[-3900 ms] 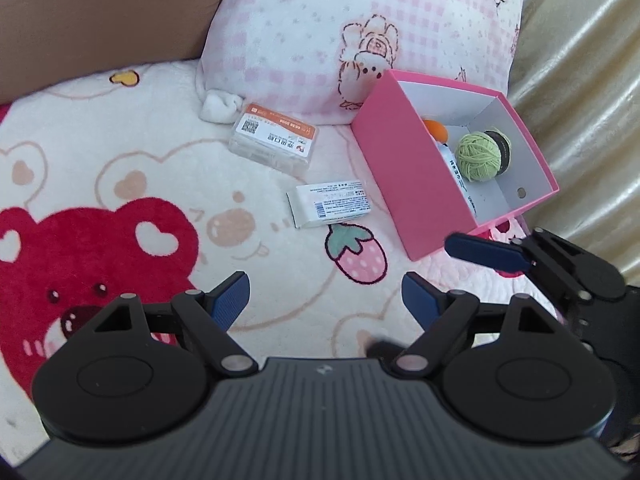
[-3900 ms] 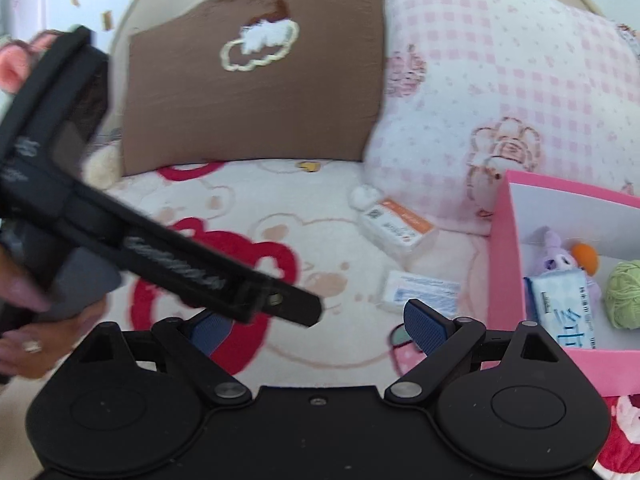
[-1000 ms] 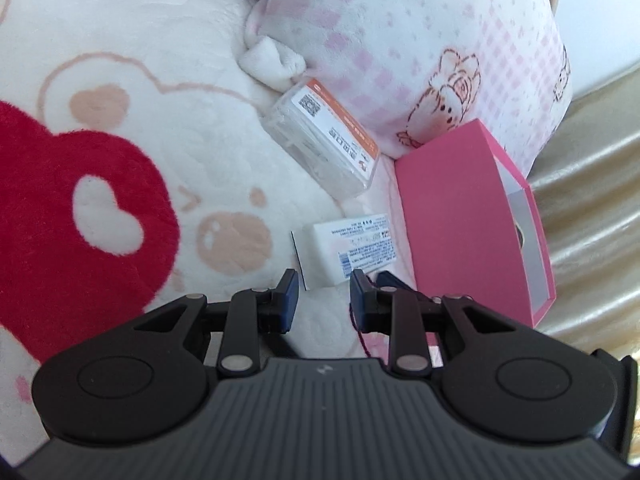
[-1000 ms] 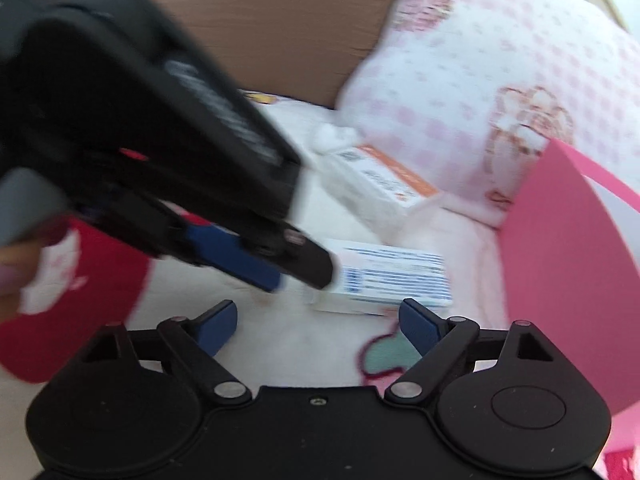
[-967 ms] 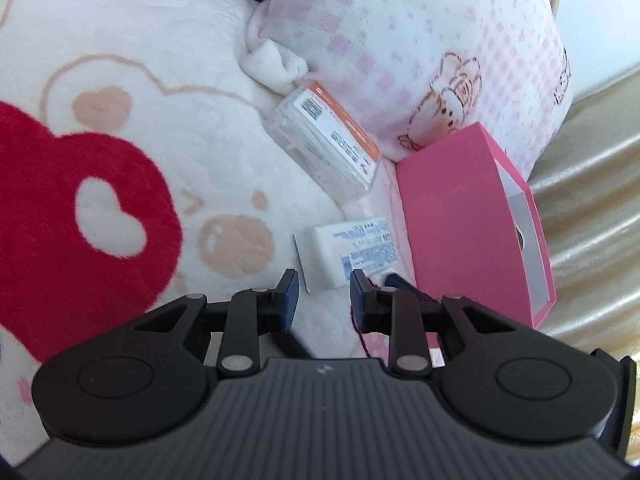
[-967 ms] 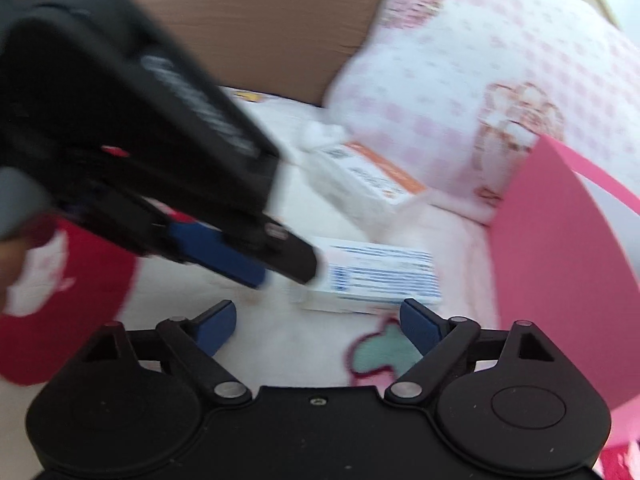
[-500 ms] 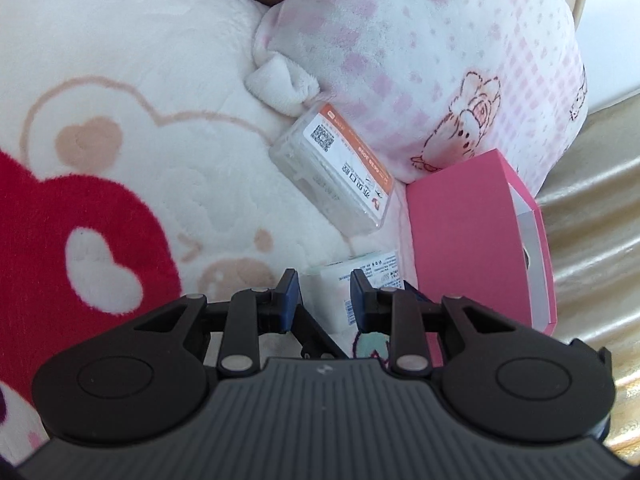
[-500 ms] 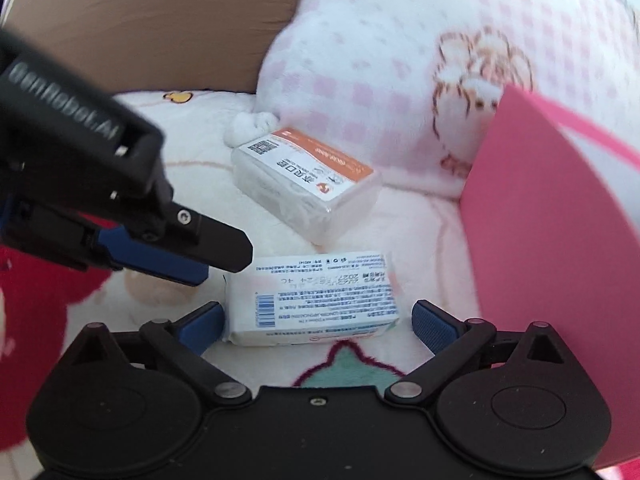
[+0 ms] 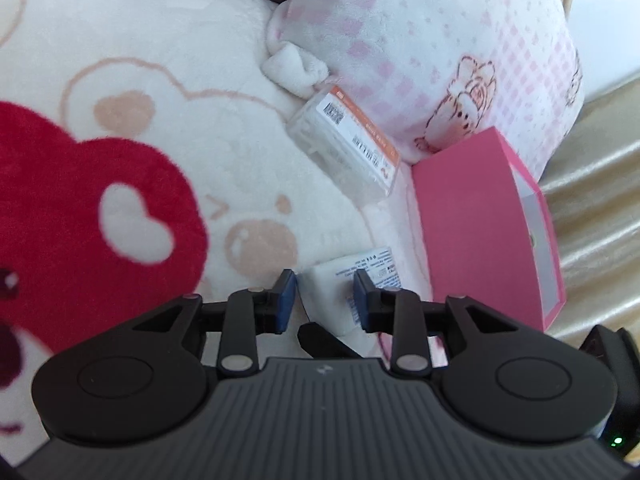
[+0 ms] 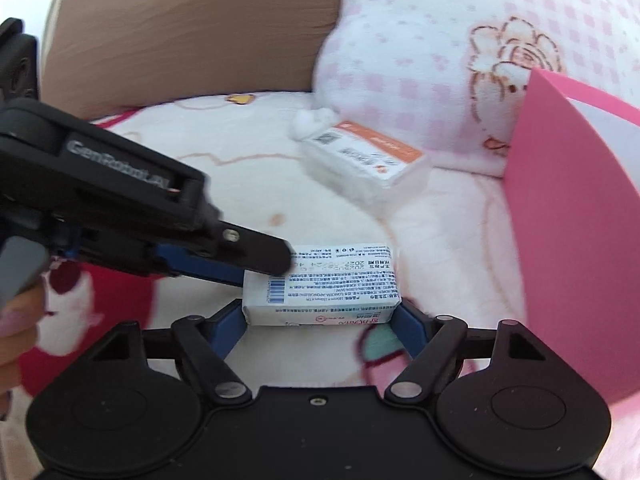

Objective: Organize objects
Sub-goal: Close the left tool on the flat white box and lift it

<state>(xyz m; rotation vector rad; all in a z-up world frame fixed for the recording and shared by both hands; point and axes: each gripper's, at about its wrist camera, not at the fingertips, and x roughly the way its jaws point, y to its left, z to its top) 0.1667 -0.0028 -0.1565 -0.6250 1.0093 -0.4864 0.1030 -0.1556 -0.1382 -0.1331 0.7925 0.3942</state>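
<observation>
A white tissue pack with blue print lies on the bear blanket. My right gripper is shut on it, a blue pad at each end. The pack also shows in the left wrist view. My left gripper hovers over the pack's left end with its jaws narrowly apart, holding nothing; it shows in the right wrist view touching the pack's left end. A clear box with an orange label lies farther back by the pink pillow. The pink box stands at the right.
A pink checked pillow and a brown pillow close off the back. A gold quilted bed edge runs along the right. A hand holds the left gripper at the left edge.
My right gripper has moved forward and closed on the tissue pack. My left gripper has moved in over the pack's left end; its jaws narrowed from wide open.
</observation>
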